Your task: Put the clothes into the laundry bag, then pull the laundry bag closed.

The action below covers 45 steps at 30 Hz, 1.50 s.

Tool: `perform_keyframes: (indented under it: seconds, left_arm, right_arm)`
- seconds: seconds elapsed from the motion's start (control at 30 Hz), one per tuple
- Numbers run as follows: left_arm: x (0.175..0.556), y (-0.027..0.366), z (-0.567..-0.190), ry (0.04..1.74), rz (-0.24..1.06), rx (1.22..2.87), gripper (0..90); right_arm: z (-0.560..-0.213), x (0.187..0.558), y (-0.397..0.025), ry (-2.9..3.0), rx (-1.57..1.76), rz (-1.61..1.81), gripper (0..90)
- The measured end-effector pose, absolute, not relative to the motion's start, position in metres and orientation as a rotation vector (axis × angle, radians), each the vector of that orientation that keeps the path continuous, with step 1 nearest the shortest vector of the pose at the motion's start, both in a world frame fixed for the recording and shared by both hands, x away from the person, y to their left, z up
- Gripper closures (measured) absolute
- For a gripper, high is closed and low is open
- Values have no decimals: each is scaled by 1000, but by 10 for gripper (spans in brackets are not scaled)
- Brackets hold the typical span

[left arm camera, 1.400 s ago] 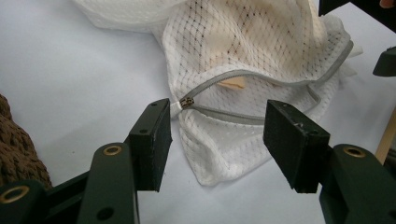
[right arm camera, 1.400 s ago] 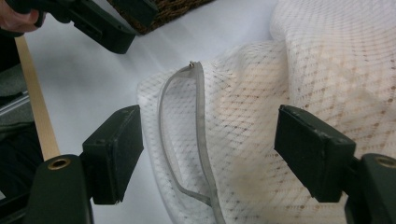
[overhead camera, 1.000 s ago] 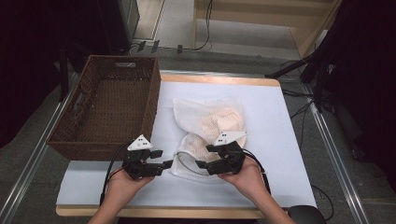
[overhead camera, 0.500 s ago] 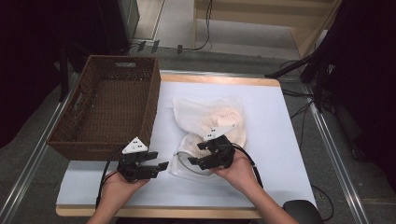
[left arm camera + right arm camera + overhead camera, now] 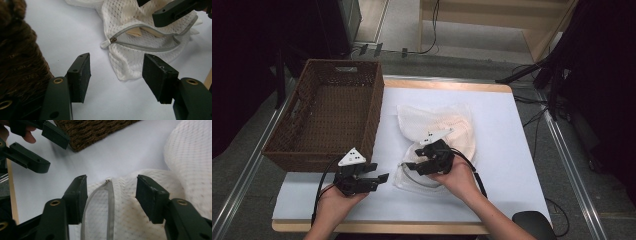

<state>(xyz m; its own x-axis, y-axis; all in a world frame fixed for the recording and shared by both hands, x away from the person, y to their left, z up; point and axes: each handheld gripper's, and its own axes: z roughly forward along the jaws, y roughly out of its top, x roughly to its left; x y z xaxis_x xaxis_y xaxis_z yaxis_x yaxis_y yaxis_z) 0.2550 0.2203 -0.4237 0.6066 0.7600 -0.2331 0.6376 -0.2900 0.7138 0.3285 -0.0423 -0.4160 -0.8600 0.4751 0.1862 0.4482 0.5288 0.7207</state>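
A white mesh laundry bag [image 5: 455,129] lies on the white table, with something beige inside. Its grey zipper [image 5: 147,46] is partly open, and the zipper pull [image 5: 113,40] points toward the basket. My right gripper [image 5: 411,165] hovers open over the bag's near left end, its jaws either side of the zipper [image 5: 110,197] and just short of the pull [image 5: 107,180]. My left gripper [image 5: 381,179] is open on bare table a little left of the bag, facing it. From the left gripper view, the left gripper [image 5: 117,65] holds nothing.
A brown wicker basket [image 5: 332,115] stands empty on the table's left side, close to my left gripper. The white table cover [image 5: 507,150] is bare on the right. A dark rounded object [image 5: 532,225] sits off the near right corner.
My right gripper has moved left and slightly forward over the bag's zipper end. The left gripper has barely shifted. Both stay open.
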Motion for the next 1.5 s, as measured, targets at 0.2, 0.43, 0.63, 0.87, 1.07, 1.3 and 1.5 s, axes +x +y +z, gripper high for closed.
perform_keyframes:
  seconds: [0.2, 0.43, 0.63, 0.87, 1.07, 1.3, 1.5]
  left_arm:
    - [254, 222, -424, 1111, 198, 2015, 406]
    - [254, 223, -424, 1112, 195, 2011, 405]
    - [253, 222, -424, 1111, 199, 2011, 405]
    - [254, 220, -425, 1098, 196, 2018, 405]
    - [254, 217, -425, 1098, 190, 2021, 407]
    - [254, 210, -425, 1081, 182, 2037, 409]
    - [257, 204, -426, 1062, 177, 2048, 406]
  right_arm:
    - [-419, 333, -28, 2738, 836, 1267, 508]
    - [-427, 337, -16, 2747, 831, 1221, 540]
    - [-443, 340, -5, 2778, 840, 1147, 571]
    - [-456, 342, -7, 2792, 840, 1089, 610]
    - [-463, 338, -8, 2781, 815, 1076, 815]
    - [-458, 337, -10, 2792, 837, 1099, 848]
    - [-445, 335, -15, 2768, 832, 1174, 847]
